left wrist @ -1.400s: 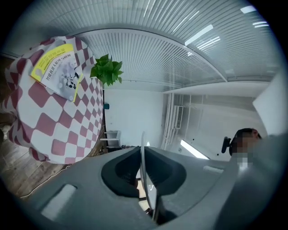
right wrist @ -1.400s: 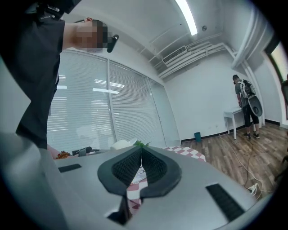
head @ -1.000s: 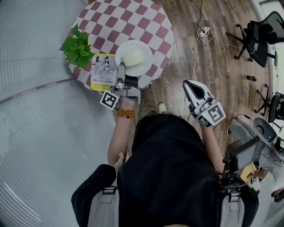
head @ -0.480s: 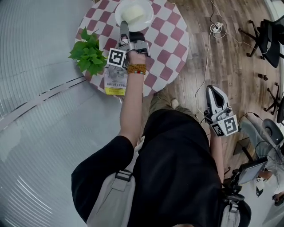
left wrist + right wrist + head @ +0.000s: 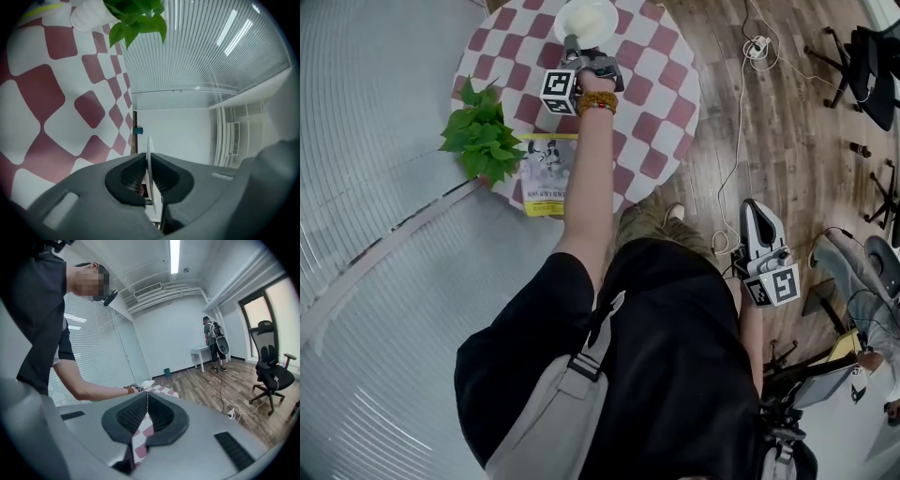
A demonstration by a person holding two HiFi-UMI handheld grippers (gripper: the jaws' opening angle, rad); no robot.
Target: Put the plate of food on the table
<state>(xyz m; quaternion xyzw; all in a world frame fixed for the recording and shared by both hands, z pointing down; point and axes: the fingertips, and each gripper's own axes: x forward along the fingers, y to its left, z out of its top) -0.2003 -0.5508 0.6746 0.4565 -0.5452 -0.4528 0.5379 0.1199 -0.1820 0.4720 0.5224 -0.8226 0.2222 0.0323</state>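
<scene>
The plate (image 5: 564, 24) is over the far side of the round table (image 5: 661, 103), with a pale heap of food (image 5: 591, 19) on it. The left gripper (image 5: 573, 45) is clamped on its near rim. In the left gripper view the rim shows as a thin white edge (image 5: 149, 150) pinched between the two pads. Whether the plate rests on the cloth or hangs just above it cannot be told.

The table wears a red and white checked cloth and stands on a wood floor (image 5: 787, 141). Ribbed pale walls are at the left, and an office chair (image 5: 269, 369) stands across the room.

A leafy plant (image 5: 478, 136) in a white pot (image 5: 89, 14) stands at the table's left edge. A booklet (image 5: 546, 173) lies just beside the plant.

The right gripper (image 5: 753, 214) is held low by the person's side, well apart from the table, with its jaws together on nothing.

The top edge of the head view cuts off the plate's far side.
</scene>
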